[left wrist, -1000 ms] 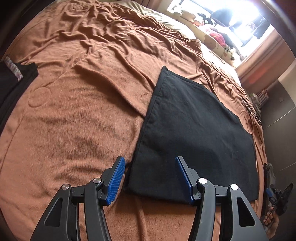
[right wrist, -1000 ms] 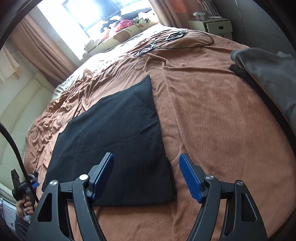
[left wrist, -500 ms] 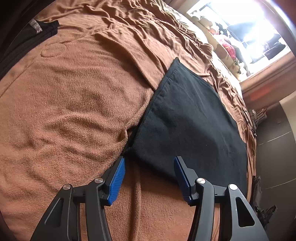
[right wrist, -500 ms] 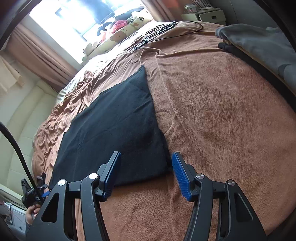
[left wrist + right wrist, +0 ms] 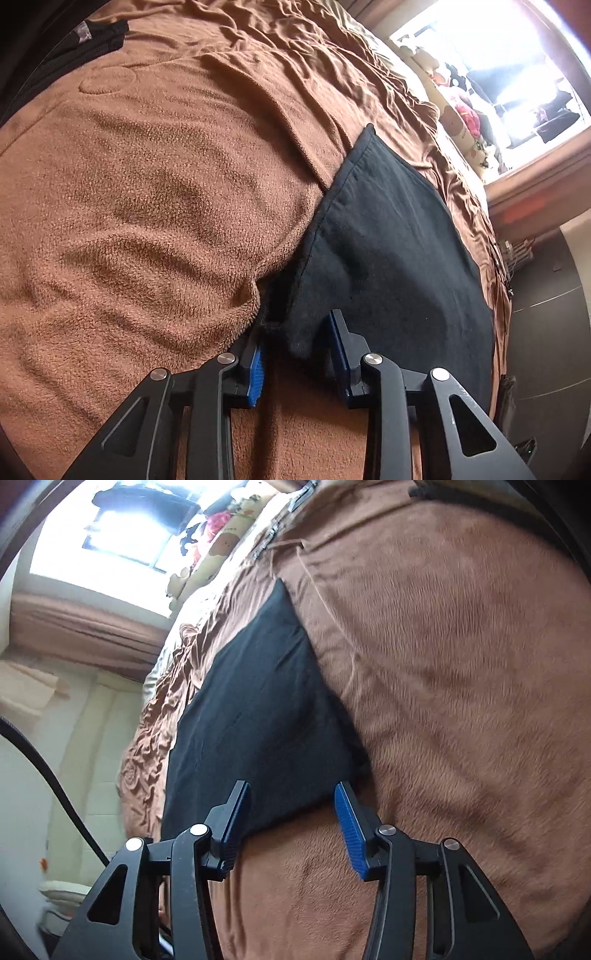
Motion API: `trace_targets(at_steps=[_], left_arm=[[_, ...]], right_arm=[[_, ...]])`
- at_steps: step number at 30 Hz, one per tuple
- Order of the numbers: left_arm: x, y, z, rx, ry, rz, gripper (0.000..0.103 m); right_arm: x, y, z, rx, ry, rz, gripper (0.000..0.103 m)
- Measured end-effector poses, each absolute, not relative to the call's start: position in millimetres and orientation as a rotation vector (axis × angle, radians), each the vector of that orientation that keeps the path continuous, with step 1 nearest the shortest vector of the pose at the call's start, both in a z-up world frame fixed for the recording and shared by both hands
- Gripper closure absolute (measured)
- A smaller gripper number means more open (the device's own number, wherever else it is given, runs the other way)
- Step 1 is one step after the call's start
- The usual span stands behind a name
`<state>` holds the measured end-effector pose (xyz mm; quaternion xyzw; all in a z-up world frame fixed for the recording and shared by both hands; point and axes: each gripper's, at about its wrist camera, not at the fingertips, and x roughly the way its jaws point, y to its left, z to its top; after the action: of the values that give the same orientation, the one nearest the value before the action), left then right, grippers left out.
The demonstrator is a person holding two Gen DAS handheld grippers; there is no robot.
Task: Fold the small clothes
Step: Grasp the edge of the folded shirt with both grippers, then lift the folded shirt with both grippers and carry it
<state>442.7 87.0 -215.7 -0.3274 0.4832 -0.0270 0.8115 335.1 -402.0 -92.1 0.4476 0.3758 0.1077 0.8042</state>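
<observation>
Lying flat on the brown fleece bed blanket (image 5: 155, 206): folded black cotton garment (image 5: 388, 251). Closing around its near left corner, not yet pinching: left gripper (image 5: 299, 350) fingers. Closing astride its near right corner, still spread: right gripper (image 5: 290, 819). Sitting lower and closer than a second ago. Stretching bare beyond both side edges: blanket.

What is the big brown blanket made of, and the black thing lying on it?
The brown blanket looks like soft fleece: fuzzy, nubbly pile, matte. The black garment looks like a smooth, matte cotton-type knit, with a stitched hem along its edge; the exact fibre can't be told.
</observation>
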Motion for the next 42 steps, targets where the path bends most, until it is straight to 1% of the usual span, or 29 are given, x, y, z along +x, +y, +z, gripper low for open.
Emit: trace_targets(at_steps=[3, 6, 8, 10, 11, 13, 14, 16, 19, 22, 28, 35, 42], left_arm=[[442, 86, -215, -0.693, 1.025, -0.063, 0.070], [444, 84, -215, -0.683, 1.012, -0.058, 0.070], [447, 84, -215, -0.692, 1.000, -0.053, 0.075], [448, 85, -214, -0.699, 0.992, -0.053, 0.087], [448, 86, -214, -0.703, 0.987, -0.058, 0.089], [448, 86, -212, -0.700, 0.982, -0.062, 0.091], [447, 86, -211, -0.696, 0.981, -0.063, 0.092], [448, 86, -209, -0.696, 0.976, -0.066, 0.094], [445, 89, -202, -0.718, 0.943, -0.074, 0.095], [442, 92, -193, -0.726, 0.915, -0.087, 0.096], [436, 103, -176, -0.765, 0.890, -0.125, 0.097], [415, 115, -152, -0.773, 0.856, -0.151, 0.097], [377, 136, -138, -0.783, 0.831, -0.163, 0.097]], right_arm=[[342, -399, -100, 0.946, 0.849, 0.199, 0.058], [351, -402, -104, 0.973, 0.847, 0.186, 0.058], [355, -407, -107, 1.000, 0.822, 0.165, 0.058], [359, -408, -108, 1.009, 0.810, 0.150, 0.058], [363, -408, -108, 1.004, 0.800, 0.143, 0.060], [369, -407, -111, 0.994, 0.796, 0.131, 0.070], [372, -407, -113, 0.998, 0.797, 0.134, 0.073], [377, -409, -119, 1.005, 0.796, 0.137, 0.092], [383, -403, -118, 0.994, 0.789, 0.148, 0.099], [377, -394, -110, 0.944, 0.781, 0.150, 0.100], [360, -398, -85, 0.977, 0.718, 0.217, 0.101], [338, -386, -62, 0.923, 0.684, 0.236, 0.101], [312, -383, -57, 0.905, 0.677, 0.232, 0.101]])
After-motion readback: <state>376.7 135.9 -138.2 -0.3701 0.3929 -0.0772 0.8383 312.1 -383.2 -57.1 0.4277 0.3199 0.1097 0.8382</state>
